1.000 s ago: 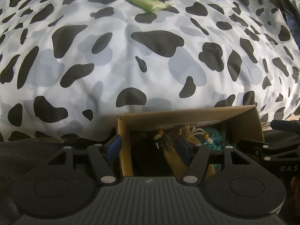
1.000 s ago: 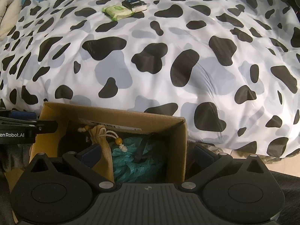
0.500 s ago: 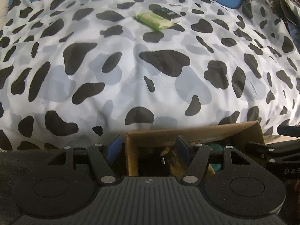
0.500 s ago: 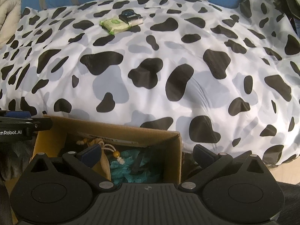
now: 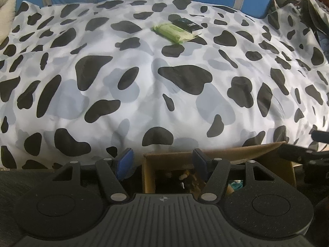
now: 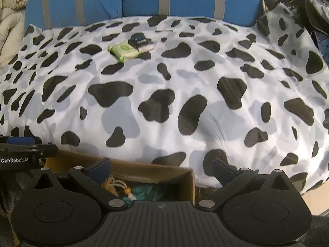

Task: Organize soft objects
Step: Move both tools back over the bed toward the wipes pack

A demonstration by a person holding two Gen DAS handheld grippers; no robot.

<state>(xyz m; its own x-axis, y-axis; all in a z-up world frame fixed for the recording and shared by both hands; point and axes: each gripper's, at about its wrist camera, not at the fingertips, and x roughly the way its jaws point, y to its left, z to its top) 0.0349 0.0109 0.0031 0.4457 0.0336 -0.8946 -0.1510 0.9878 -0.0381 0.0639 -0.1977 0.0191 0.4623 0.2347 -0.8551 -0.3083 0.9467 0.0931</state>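
An open cardboard box (image 5: pixel 226 151) stands against the near edge of a cow-print duvet (image 5: pixel 164 94). My left gripper (image 5: pixel 162 161) is open, its blue pads either side of the box's left wall without pressing it. In the right wrist view the same box (image 6: pixel 148 167) holds a teal knitted cloth (image 6: pixel 141 191) and a beige drawstring pouch (image 6: pixel 114 184) with beads. My right gripper (image 6: pixel 161 169) is open astride the box's right wall. Most of the box's inside is hidden behind the gripper bodies.
Far up the duvet lie a green pack of wipes (image 5: pixel 174 33) (image 6: pixel 123 51) and a small black box (image 5: pixel 187 24) (image 6: pixel 140 42). Blue striped pillows (image 6: pixel 144 0) line the head. Clutter (image 6: pixel 298 2) crowds the far right, a beige quilt (image 6: pixel 10 24) the left.
Both views have tilted upward: the box has slid down towards the gripper bodies and the blue pillows have come into sight. Both pairs of jaws stand as wide as before.
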